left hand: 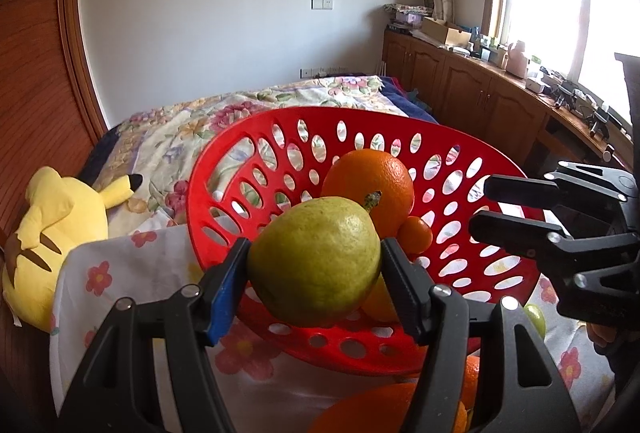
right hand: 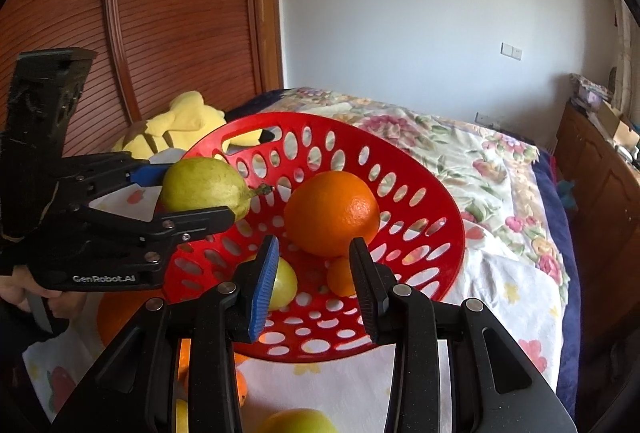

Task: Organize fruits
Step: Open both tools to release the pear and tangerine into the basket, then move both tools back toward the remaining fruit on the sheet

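A red perforated basket (left hand: pixel 224 169) (right hand: pixel 440 201) stands on a bed. Inside lie a big orange (left hand: pixel 368 181) (right hand: pixel 332 213), a small orange (left hand: pixel 416 235) (right hand: pixel 342 277) and a yellow-green fruit (right hand: pixel 284 283). My left gripper (left hand: pixel 314 265) (right hand: pixel 196 193) is shut on a green pear (left hand: pixel 316 261) (right hand: pixel 204 185) and holds it above the basket's near-left rim. My right gripper (right hand: pixel 314 281) is open and empty over the basket's near rim; it also shows at the right of the left wrist view (left hand: pixel 480 205).
Loose oranges (left hand: pixel 384 409) (right hand: pixel 120 313) and a green fruit (right hand: pixel 296 421) lie on the white flowered cloth (left hand: pixel 132 273) before the basket. A yellow plush toy (left hand: pixel 52 229) sits at the left by a wooden wardrobe. Wooden cabinets (left hand: pixel 472 89) stand at the right.
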Demonstrator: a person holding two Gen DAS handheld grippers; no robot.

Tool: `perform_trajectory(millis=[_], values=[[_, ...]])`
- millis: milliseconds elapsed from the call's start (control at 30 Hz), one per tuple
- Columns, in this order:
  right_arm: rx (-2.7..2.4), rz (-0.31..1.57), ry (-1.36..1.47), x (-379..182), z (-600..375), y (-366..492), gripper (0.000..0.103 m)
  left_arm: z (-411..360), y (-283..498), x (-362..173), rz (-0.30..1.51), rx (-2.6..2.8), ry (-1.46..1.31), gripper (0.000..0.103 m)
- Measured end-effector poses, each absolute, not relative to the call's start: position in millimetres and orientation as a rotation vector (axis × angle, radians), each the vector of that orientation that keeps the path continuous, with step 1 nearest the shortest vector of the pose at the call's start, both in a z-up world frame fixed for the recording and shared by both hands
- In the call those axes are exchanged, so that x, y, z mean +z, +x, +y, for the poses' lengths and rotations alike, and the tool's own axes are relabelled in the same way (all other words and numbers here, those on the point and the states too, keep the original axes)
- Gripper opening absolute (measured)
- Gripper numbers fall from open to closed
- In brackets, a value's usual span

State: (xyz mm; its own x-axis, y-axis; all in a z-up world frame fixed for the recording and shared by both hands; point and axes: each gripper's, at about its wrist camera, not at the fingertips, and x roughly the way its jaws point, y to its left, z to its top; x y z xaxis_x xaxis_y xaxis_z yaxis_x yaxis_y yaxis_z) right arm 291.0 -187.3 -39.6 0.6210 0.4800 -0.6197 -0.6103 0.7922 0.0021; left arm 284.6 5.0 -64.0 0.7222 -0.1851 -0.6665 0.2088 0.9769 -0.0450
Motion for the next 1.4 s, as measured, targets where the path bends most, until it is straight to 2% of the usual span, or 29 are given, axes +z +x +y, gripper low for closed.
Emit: perform_trajectory(millis=[533,600,800,1400], values=[[0.631,0.631,-0.198,-34,-193,277,0.038,-8,290,-64,0.776,-0.233,0.043,0.065],[0.63,0.629,-0.192,-34,-195,276,0.041,-9,287,-58,0.742,-0.232,0.046,0.066],[0.625,0.626,-0.174,-31,-199,271,0.042,-8,278,-43,0.702,-0.232,0.048,0.068],[0.555,0.66,-0.121,-44,-212,196,0.049,17,181,-41,0.661,-0.245,0.02,0.069]])
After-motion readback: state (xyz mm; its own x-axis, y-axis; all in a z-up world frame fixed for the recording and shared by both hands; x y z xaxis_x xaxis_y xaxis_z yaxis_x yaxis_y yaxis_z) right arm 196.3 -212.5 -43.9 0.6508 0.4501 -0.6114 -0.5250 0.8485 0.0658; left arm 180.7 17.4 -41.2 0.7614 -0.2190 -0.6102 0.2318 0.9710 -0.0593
